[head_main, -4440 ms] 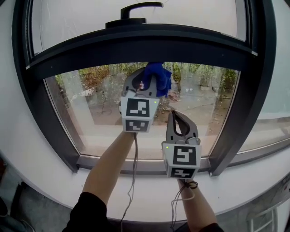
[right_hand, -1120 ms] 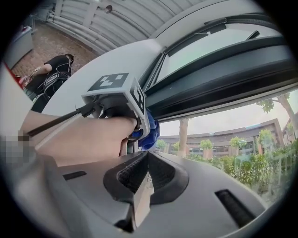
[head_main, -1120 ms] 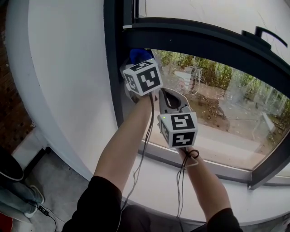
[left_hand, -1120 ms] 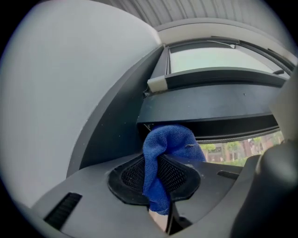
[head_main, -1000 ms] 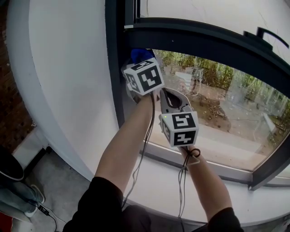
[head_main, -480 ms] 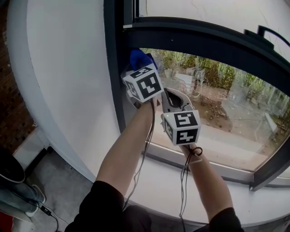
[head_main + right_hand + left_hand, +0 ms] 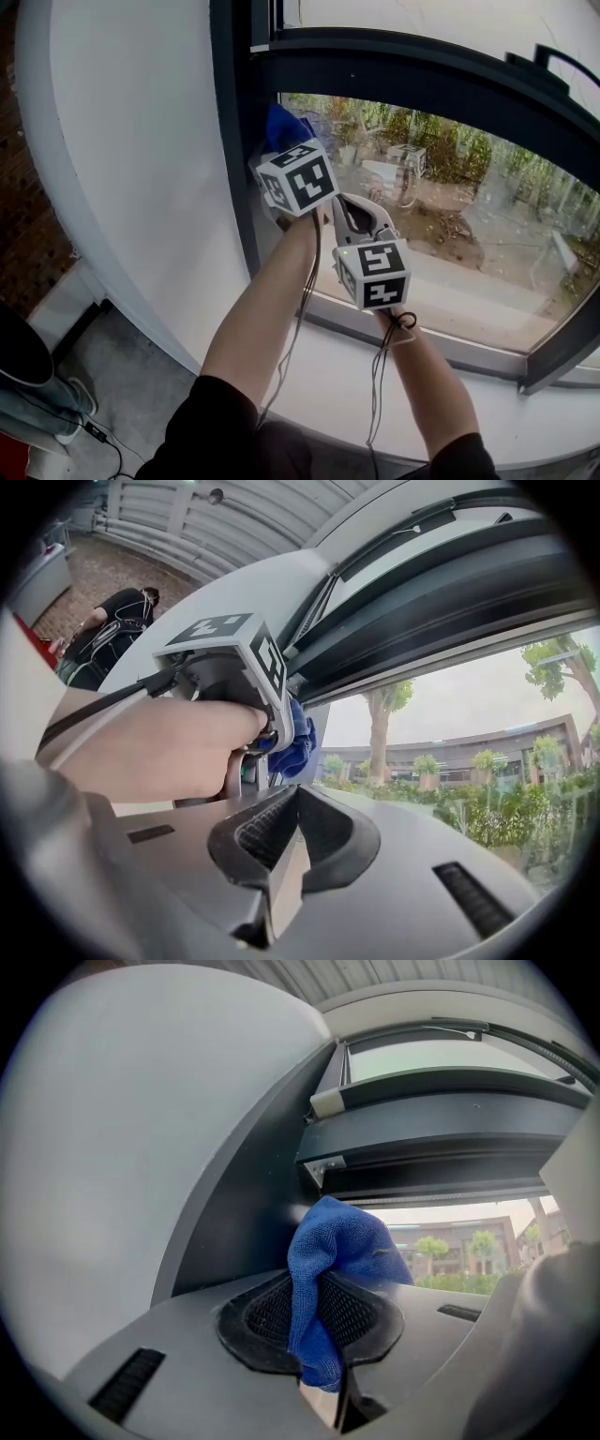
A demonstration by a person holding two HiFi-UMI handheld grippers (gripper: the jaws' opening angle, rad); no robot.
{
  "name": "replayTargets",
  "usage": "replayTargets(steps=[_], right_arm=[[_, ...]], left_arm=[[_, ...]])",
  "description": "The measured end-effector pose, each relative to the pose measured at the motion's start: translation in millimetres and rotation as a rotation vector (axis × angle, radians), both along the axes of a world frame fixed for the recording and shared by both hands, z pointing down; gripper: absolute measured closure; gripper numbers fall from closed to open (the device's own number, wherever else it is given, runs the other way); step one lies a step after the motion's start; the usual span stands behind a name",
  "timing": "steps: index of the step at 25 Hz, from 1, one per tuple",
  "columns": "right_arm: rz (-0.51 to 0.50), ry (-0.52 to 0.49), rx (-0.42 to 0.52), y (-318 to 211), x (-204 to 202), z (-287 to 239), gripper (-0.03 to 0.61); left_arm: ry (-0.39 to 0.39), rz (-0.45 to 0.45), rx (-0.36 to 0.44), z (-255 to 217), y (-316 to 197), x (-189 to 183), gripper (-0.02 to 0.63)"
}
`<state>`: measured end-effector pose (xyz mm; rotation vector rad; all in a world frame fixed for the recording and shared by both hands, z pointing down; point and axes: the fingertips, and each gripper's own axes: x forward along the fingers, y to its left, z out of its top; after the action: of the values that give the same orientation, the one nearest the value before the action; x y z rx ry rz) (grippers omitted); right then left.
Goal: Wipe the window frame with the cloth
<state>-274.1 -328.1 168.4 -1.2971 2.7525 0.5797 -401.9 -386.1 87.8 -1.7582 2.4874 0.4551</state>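
Left gripper view shows your left tool (image 7: 319, 1321) clenched on the blue cloth (image 7: 337, 1251), its bunched end right at the dark window frame (image 7: 248, 1213), in the frame's upper left corner under the crossbar (image 7: 441, 1115). Press the cloth flat to the upright and draw it down in one steady line. Your right tool (image 7: 286, 841) is closed on nothing, just inside the frame's left upright; hold it clear of the glass (image 7: 450, 187). Open room lies downward along the frame.
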Motion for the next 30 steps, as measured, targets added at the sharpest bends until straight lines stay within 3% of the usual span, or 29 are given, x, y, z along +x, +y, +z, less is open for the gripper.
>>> replayTargets(steps=[12, 26, 30], right_arm=[[-0.020, -0.003, -0.074, 5.2, 11.3, 50.9, 0.572], [-0.030, 0.033, -0.083, 10.1, 13.2, 84.6, 0.572], [-0.037, 0.057, -0.083, 13.2, 12.1, 95.3, 0.572]], left_arm=[[-0.026, -0.032, -0.053, 33.4, 0.3, -1.8, 0.557], [-0.323, -0.215, -0.171, 63.9, -3.5, -3.4, 0.557], [-0.439, -0.287, -0.190, 65.0, -2.2, -0.2, 0.557]])
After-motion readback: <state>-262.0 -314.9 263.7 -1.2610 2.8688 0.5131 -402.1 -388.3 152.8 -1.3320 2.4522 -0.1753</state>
